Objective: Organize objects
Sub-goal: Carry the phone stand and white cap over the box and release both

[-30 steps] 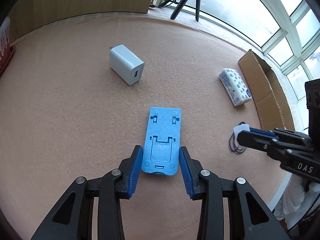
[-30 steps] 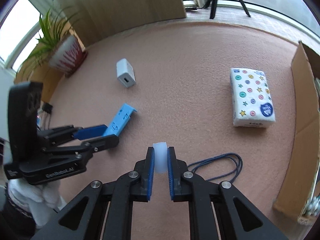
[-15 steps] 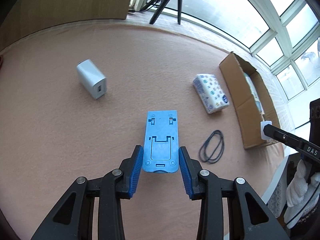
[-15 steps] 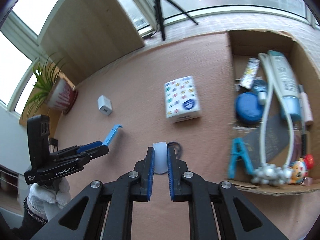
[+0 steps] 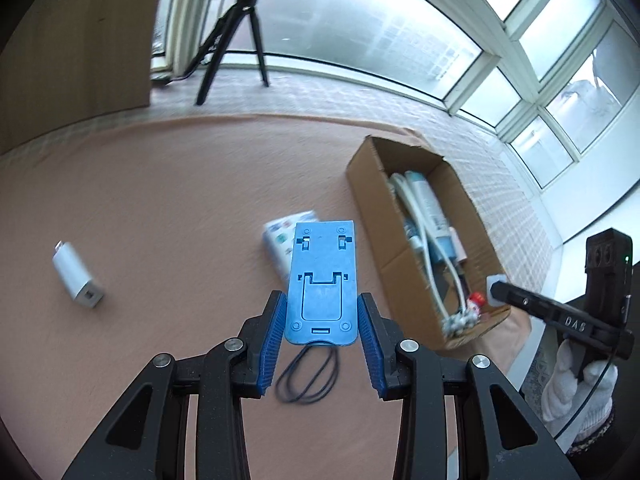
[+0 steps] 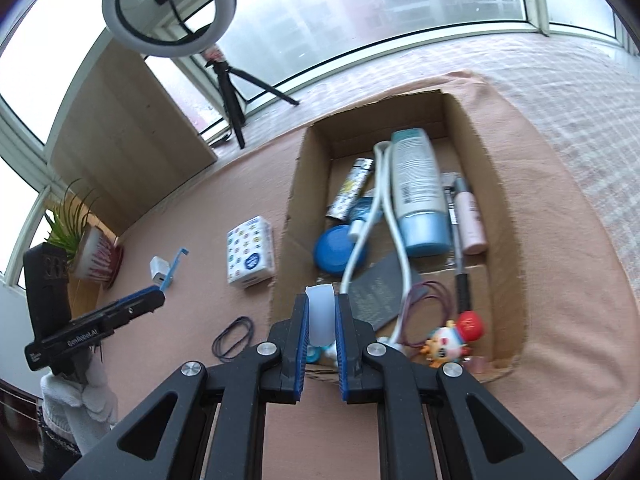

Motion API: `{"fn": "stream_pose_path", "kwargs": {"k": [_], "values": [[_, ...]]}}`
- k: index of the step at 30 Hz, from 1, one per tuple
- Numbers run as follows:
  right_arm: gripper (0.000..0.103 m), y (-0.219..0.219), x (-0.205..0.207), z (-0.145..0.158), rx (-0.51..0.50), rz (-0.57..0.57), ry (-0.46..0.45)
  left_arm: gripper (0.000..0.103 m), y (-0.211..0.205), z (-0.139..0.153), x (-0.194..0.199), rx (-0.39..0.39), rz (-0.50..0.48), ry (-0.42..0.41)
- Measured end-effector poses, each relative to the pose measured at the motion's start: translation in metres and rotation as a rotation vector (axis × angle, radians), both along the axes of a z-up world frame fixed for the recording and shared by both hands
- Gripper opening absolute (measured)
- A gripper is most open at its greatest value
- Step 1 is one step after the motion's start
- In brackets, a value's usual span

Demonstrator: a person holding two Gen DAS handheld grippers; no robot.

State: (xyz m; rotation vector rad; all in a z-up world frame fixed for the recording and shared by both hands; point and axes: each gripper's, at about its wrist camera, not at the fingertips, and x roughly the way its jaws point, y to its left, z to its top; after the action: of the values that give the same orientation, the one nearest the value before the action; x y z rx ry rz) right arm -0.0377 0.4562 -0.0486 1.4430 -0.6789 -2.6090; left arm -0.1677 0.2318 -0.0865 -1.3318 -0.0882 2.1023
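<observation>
My left gripper (image 5: 322, 316) is shut on a flat blue phone stand (image 5: 323, 276), held in the air above the pink cloth. It also shows in the right wrist view, the stand (image 6: 174, 268) sticking up from the left gripper (image 6: 160, 294). My right gripper (image 6: 320, 320) is shut on a small white translucent piece (image 6: 319, 312), hovering over the near left part of the open cardboard box (image 6: 508, 216). In the left wrist view the right gripper (image 5: 494, 290) hangs over the box (image 5: 368, 200) with the white piece (image 5: 495, 280) at its tip.
The box holds a bottle (image 6: 418, 192), a blue round tin (image 6: 334, 248), a white cable, tubes and small toys. On the cloth lie a patterned tissue pack (image 6: 250, 252), a white charger (image 5: 78, 276) and black hair ties (image 5: 306, 380). A tripod (image 5: 232, 36) and potted plant (image 6: 90, 248) stand behind.
Both grippers rose and travelled toward the cardboard box with their loads. The right one now hangs over the box; the hair ties and tissue pack now sit under the left one.
</observation>
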Motion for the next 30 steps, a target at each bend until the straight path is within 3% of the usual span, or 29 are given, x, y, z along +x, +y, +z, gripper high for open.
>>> {"fn": "stream_pose_path", "kwargs": {"k": [7, 14, 20, 27, 28, 29, 30], "values": [[0.011, 0.025, 0.003, -0.005, -0.011, -0.01, -0.008, 0.039, 0.055, 0.008, -0.016, 0.009, -0.045, 0.023], [0.011, 0.021, -0.008, -0.009, -0.009, 0.04, -0.011, 0.039, 0.117, 0.008, -0.039, -0.012, -0.083, 0.042], [0.011, 0.02, -0.016, -0.02, -0.012, 0.066, -0.031, 0.039, 0.165, -0.004, -0.055, -0.067, -0.1, 0.051], [0.011, 0.024, -0.019, -0.024, -0.015, 0.078, -0.036, 0.039, 0.189, -0.014, -0.068, -0.075, -0.081, 0.056], [0.016, 0.025, -0.019, -0.025, -0.023, 0.081, -0.036, 0.041, 0.19, -0.015, -0.07, -0.068, -0.076, 0.054], [0.019, 0.026, -0.019, -0.025, -0.025, 0.079, -0.037, 0.055, 0.191, -0.018, -0.072, -0.065, -0.076, 0.032], [0.022, 0.026, -0.018, -0.025, -0.027, 0.075, -0.037, 0.06, 0.19, -0.018, -0.073, -0.063, -0.072, 0.022]]}}
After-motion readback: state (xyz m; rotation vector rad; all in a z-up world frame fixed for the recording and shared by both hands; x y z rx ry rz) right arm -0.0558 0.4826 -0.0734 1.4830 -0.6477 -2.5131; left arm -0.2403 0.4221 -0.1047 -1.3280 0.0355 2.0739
